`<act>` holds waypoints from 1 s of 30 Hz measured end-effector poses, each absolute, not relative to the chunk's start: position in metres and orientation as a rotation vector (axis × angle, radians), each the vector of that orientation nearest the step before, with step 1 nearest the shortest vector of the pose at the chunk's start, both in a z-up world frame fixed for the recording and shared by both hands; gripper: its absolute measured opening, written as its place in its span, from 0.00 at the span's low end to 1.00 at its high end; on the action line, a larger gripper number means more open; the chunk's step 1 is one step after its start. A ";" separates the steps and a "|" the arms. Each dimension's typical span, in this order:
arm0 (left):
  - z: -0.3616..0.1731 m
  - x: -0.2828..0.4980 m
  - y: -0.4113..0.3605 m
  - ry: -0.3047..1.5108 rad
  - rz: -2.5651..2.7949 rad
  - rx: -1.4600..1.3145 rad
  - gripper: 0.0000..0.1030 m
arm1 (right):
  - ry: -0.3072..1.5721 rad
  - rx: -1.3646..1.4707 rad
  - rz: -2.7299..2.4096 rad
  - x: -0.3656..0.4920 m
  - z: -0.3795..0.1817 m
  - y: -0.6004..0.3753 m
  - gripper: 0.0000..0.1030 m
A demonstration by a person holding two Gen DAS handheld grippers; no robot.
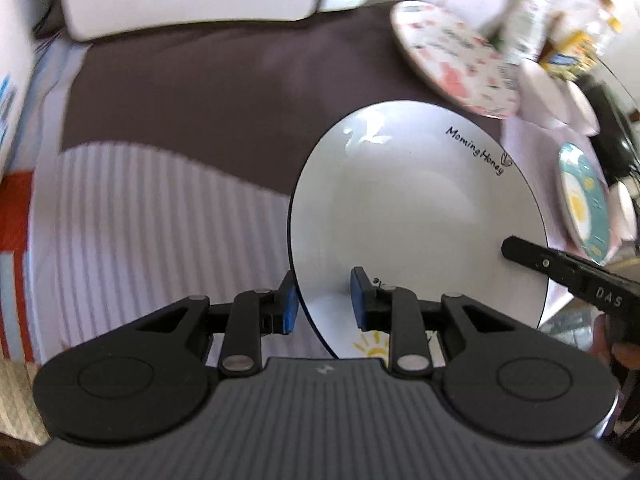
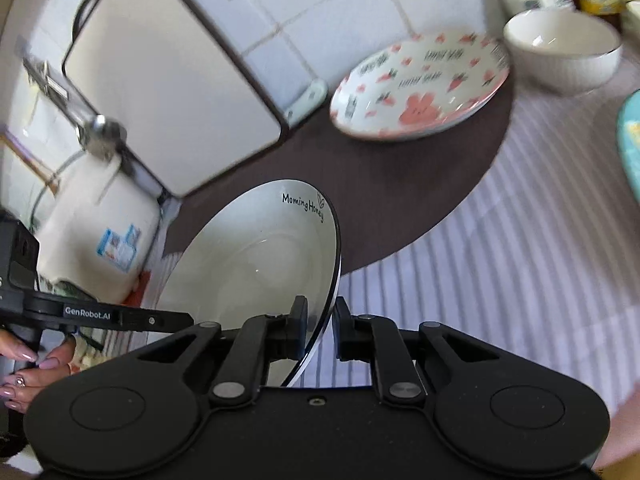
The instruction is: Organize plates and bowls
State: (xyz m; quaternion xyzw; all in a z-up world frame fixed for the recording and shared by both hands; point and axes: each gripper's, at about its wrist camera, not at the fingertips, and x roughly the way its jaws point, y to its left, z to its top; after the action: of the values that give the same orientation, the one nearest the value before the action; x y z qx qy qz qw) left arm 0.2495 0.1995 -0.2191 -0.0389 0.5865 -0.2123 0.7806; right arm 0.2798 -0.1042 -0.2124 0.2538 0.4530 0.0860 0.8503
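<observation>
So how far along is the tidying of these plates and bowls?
Nothing looks stacked or sorted yet. In hand: the white plate, tilted, with the left hand-held gripper and the right hand-held gripper each clamped on its rim. Left to do: the pink flowered plate, the white bowl and the teal plate lie separately on the table.

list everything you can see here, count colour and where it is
white round ceramic plate with black lettering: 1, white, dark rim, tilted, gripped at two edges
pink flower-patterned plate: 1, white and pink, on the dark mat, far side
white ceramic bowl: 1, white, right of the pink plate
teal plate with yellow design: 1, teal, far right
dark brown round mat: 1, on the striped cloth
striped tablecloth: 1, pale lilac and white
white box-shaped appliance: 1, at the back
left hand-held gripper: 1, blue pads, clamped on the white plate
right hand-held gripper: 1, black, clamped on the plate's rim
hand: 1, on the left gripper's handle
</observation>
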 end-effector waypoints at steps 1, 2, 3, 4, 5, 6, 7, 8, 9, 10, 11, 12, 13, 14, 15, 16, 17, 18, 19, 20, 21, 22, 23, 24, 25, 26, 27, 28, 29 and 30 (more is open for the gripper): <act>-0.216 0.250 0.192 1.270 -0.480 -0.080 0.24 | 0.940 0.529 0.170 0.276 -0.207 -0.109 0.17; -0.214 0.251 0.187 1.271 -0.500 -0.071 0.24 | 0.928 0.515 0.159 0.273 -0.202 -0.112 0.17; -0.211 0.250 0.179 1.264 -0.524 -0.055 0.24 | 0.917 0.501 0.145 0.269 -0.197 -0.117 0.17; -0.208 0.250 0.172 1.256 -0.546 -0.040 0.24 | 0.905 0.494 0.129 0.264 -0.193 -0.123 0.17; -0.206 0.248 0.165 1.249 -0.570 -0.023 0.24 | 0.897 0.492 0.116 0.261 -0.190 -0.128 0.17; -0.205 0.248 0.158 1.245 -0.593 -0.005 0.24 | 0.889 0.494 0.102 0.257 -0.188 -0.134 0.17; -0.204 0.248 0.150 1.242 -0.614 0.009 0.24 | 0.880 0.502 0.086 0.253 -0.186 -0.140 0.17; -0.204 0.249 0.141 1.243 -0.627 0.020 0.24 | 0.877 0.512 0.070 0.250 -0.185 -0.147 0.17; -0.204 0.250 0.133 1.247 -0.641 0.033 0.24 | 0.879 0.522 0.054 0.247 -0.184 -0.153 0.17; -0.205 0.251 0.126 1.250 -0.656 0.040 0.24 | 0.885 0.519 0.039 0.246 -0.183 -0.158 0.17; -0.207 0.252 0.120 1.258 -0.664 0.036 0.24 | 0.894 0.503 0.029 0.246 -0.182 -0.162 0.17; -0.211 0.256 0.114 1.272 -0.665 0.022 0.24 | 0.899 0.492 0.020 0.246 -0.181 -0.166 0.17; -0.214 0.258 0.108 1.283 -0.664 0.010 0.24 | 0.902 0.494 0.013 0.247 -0.181 -0.172 0.17; -0.217 0.259 0.102 1.285 -0.667 0.004 0.24 | 0.906 0.495 0.009 0.247 -0.182 -0.179 0.17; -0.220 0.258 0.096 1.273 -0.672 0.003 0.24 | 0.910 0.484 0.004 0.248 -0.183 -0.185 0.17; -0.222 0.257 0.091 1.258 -0.675 0.007 0.25 | 0.916 0.473 -0.001 0.249 -0.185 -0.189 0.17; -0.224 0.257 0.085 1.256 -0.673 0.005 0.25 | 0.924 0.465 -0.002 0.251 -0.187 -0.195 0.17; -0.226 0.258 0.078 1.264 -0.667 -0.006 0.25 | 0.935 0.460 0.002 0.253 -0.188 -0.202 0.17; -0.228 0.258 0.075 1.271 -0.659 -0.020 0.25 | 0.942 0.458 0.006 0.255 -0.190 -0.208 0.17; -0.231 0.258 0.071 1.273 -0.649 -0.026 0.25 | 0.948 0.448 0.013 0.257 -0.191 -0.214 0.17; -0.232 0.258 0.068 1.274 -0.638 -0.029 0.25 | 0.954 0.439 0.023 0.260 -0.193 -0.219 0.17; -0.234 0.258 0.064 1.274 -0.626 -0.031 0.25 | 0.961 0.435 0.030 0.262 -0.196 -0.223 0.17; -0.237 0.258 0.061 1.275 -0.610 -0.031 0.25 | 0.968 0.429 0.039 0.264 -0.199 -0.226 0.17; -0.238 0.258 0.059 1.276 -0.593 -0.029 0.26 | 0.975 0.428 0.046 0.266 -0.203 -0.228 0.18; -0.240 0.258 0.056 1.278 -0.577 -0.022 0.26 | 0.984 0.430 0.054 0.267 -0.206 -0.231 0.18; -0.243 0.258 0.055 1.283 -0.564 -0.021 0.26 | 0.993 0.429 0.063 0.268 -0.210 -0.232 0.18; -0.245 0.259 0.056 1.290 -0.552 -0.026 0.26 | 1.004 0.422 0.073 0.269 -0.213 -0.232 0.19; -0.246 0.259 0.056 1.293 -0.545 -0.027 0.26 | 1.011 0.418 0.078 0.270 -0.216 -0.231 0.19; -0.248 0.259 0.057 1.294 -0.539 -0.030 0.26 | 1.014 0.415 0.084 0.269 -0.218 -0.231 0.19; -0.248 0.259 0.057 1.298 -0.531 -0.031 0.26 | 1.015 0.411 0.088 0.267 -0.219 -0.230 0.19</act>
State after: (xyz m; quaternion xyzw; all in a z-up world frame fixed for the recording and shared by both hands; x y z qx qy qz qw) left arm 0.2585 0.0572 -0.2483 -0.0142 0.5969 -0.2442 0.7641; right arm 0.2674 -0.2300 -0.2191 0.1951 0.4822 0.0419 0.8530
